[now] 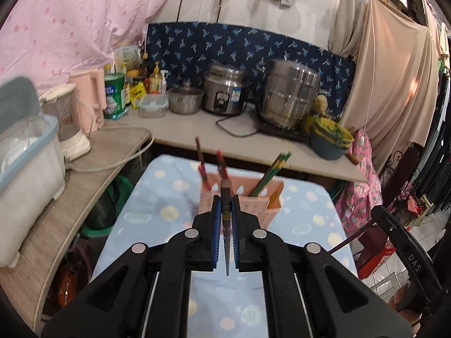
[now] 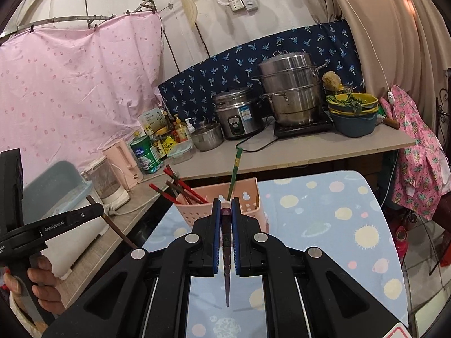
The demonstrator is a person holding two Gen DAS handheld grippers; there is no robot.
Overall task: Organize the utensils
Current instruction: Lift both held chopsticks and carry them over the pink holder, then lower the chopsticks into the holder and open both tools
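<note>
While each gripper pinches a dark chopstick, the left gripper [image 1: 226, 197] and right gripper [image 2: 226, 201] hover just short of the pink holder [image 1: 262, 197] on the spotted blue cloth [image 2: 352, 217], where red chopsticks [image 2: 180, 186] and green ones [image 1: 270, 173] already stand; this looks like the drop-off step, and next each stick needs tipping upright over the matching compartment before release

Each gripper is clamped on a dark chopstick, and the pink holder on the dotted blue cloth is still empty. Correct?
Not quite: the pink holder is not empty. The right wrist view shows red chopsticks and a green one already in it. Both the left gripper and right gripper do clamp a dark chopstick.
</note>
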